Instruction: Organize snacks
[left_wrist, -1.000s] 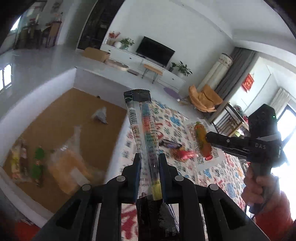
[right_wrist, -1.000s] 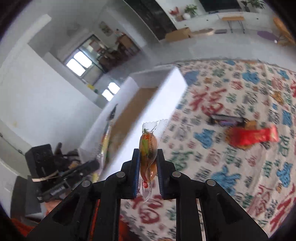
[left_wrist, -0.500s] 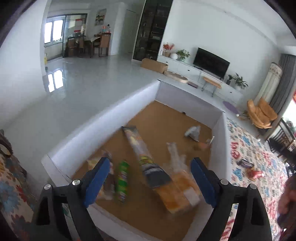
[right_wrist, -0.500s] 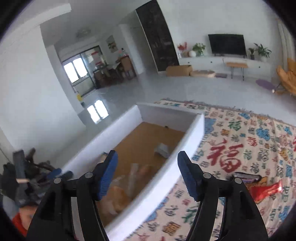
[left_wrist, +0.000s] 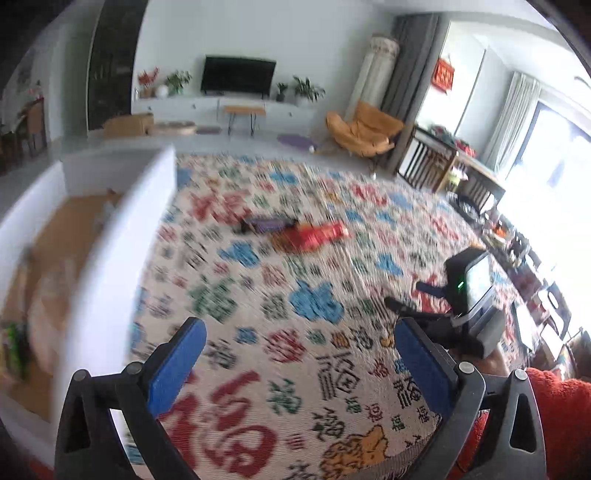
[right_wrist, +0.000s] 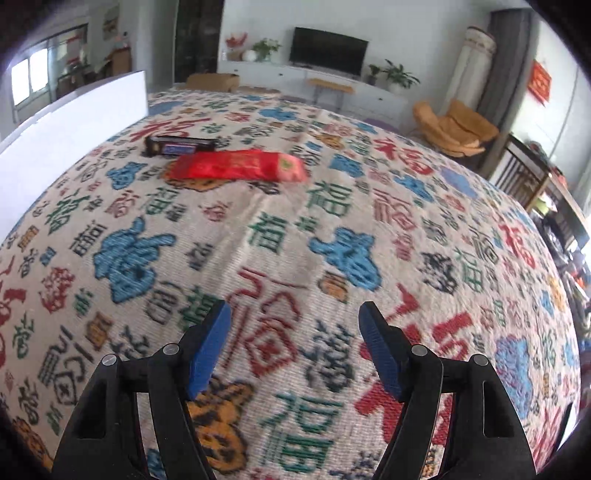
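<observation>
The left gripper (left_wrist: 301, 343) has its jaws spread wide with nothing between them, above the patterned rug (left_wrist: 314, 266). The right gripper (right_wrist: 295, 325) is also wide apart and holds nothing. Two snacks lie on the rug, touching or nearly touching: a red snack pack (right_wrist: 240, 165) and a dark snack bar (right_wrist: 179, 145) just behind it, toward 11 o'clock in the right wrist view.

Only the left wrist view looks into the white box (left_wrist: 122, 236) at 9 o'clock. Its brown floor is visible, with a pale clear bag (left_wrist: 48, 295) and a green packet (left_wrist: 13, 343) at the left edge, both very blurred. In the right wrist view only the outer white wall (right_wrist: 74, 125) of this box shows, at 10 o'clock. The left view also shows the right gripper from the side (left_wrist: 461, 306) at 3 o'clock, with a green light on its camera block and a red sleeve (left_wrist: 554, 413) below it.

Far behind stand a television (right_wrist: 328, 50), an orange chair (right_wrist: 454, 127) and potted plants (right_wrist: 397, 75). The left wrist view is smeared, so the red pack (left_wrist: 314, 236) and dark bar (left_wrist: 267, 224) are hard to read there. What the box wall covers cannot be seen.
</observation>
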